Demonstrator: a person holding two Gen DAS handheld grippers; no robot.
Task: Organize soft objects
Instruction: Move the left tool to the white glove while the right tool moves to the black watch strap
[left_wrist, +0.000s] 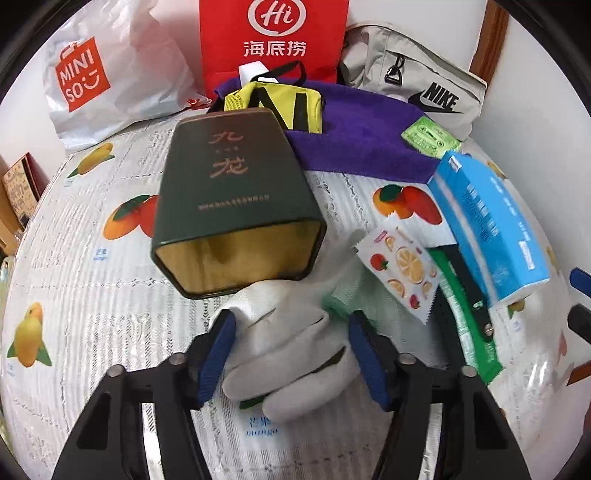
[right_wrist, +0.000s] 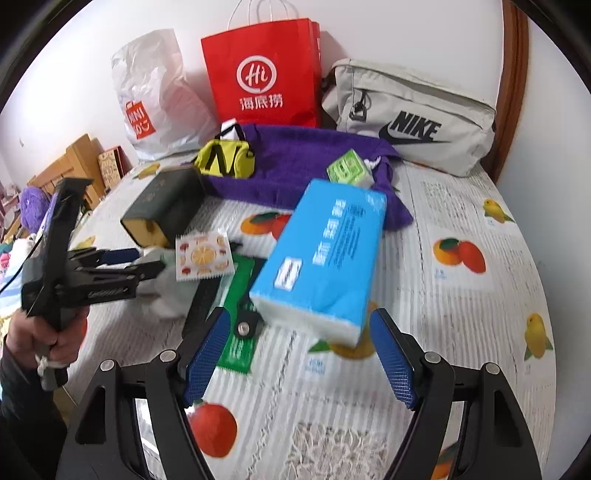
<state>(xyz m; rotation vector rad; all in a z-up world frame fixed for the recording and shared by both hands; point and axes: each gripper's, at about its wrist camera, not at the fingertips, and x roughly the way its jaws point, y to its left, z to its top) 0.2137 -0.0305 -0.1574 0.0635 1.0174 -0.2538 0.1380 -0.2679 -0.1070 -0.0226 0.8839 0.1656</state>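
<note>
A white glove (left_wrist: 295, 354) lies crumpled on the fruit-print tablecloth (left_wrist: 92, 258), just in front of a dark green tin (left_wrist: 236, 184) that lies on its side. My left gripper (left_wrist: 291, 315) is shut on the glove, with a blue pad against each side of it. The right wrist view shows the same gripper (right_wrist: 147, 264) over the glove (right_wrist: 170, 291), held by a person's hand (right_wrist: 55, 332). My right gripper (right_wrist: 299, 314) is open. The near end of a blue tissue pack (right_wrist: 325, 258) sits just beyond its fingertips, untouched.
A fruit-print sachet (left_wrist: 402, 269), a green packet (left_wrist: 465, 314) and a black strap (left_wrist: 469, 288) lie beside the glove. Behind are a purple towel (right_wrist: 306, 158), a yellow pouch (right_wrist: 225, 158), a small green tissue pack (right_wrist: 349, 168), a grey Nike bag (right_wrist: 410, 118), a red paper bag (right_wrist: 262, 74) and a white Miniso bag (right_wrist: 155, 103).
</note>
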